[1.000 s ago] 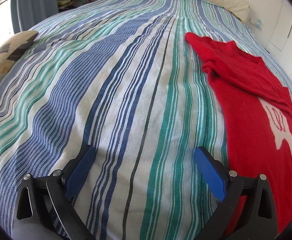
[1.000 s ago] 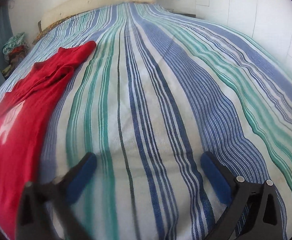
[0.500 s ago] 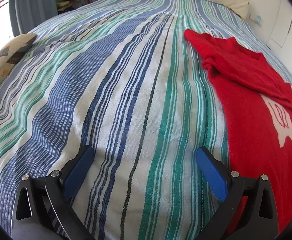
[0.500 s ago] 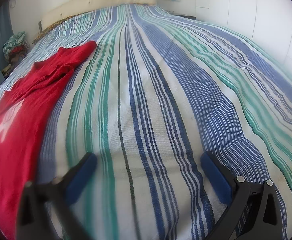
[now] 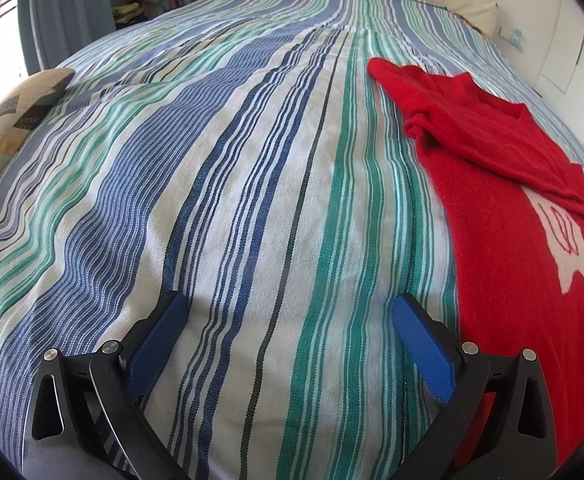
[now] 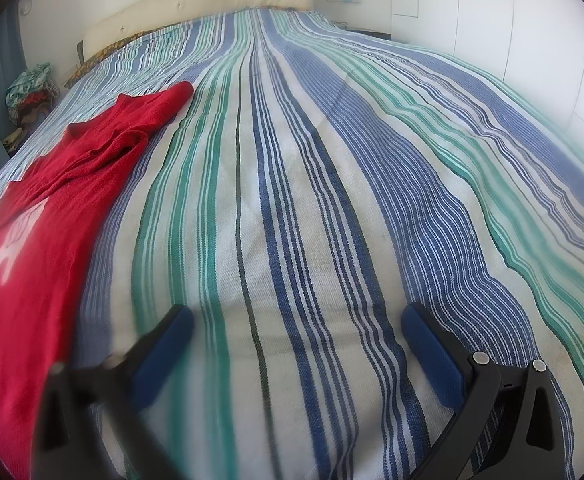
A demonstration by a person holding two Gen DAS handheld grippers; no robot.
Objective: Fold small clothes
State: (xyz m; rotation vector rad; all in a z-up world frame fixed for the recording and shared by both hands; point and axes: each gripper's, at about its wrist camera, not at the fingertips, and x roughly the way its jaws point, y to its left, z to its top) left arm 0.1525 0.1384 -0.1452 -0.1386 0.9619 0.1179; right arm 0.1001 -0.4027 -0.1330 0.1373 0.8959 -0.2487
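Observation:
A small red sweater (image 5: 504, 216) with a white motif lies on the striped bedspread (image 5: 251, 160), its near sleeve folded across the chest. It fills the right side of the left wrist view and the left side of the right wrist view (image 6: 47, 216). My left gripper (image 5: 287, 312) is open and empty over bare bedspread, just left of the sweater's edge. My right gripper (image 6: 298, 322) is open and empty over bare bedspread (image 6: 332, 200), to the right of the sweater.
A patterned cushion (image 5: 7, 120) lies at the bed's left edge. A cream headboard (image 6: 195, 12) stands at the far end. A pile of clothes (image 6: 31, 88) sits beside the bed near the curtain. White wardrobe doors (image 6: 512, 20) line the right.
Both grippers stay open and empty. The left wrist view has shifted slightly, with the sweater sitting a little further right and the bed slightly closer. The right wrist view has hardly changed.

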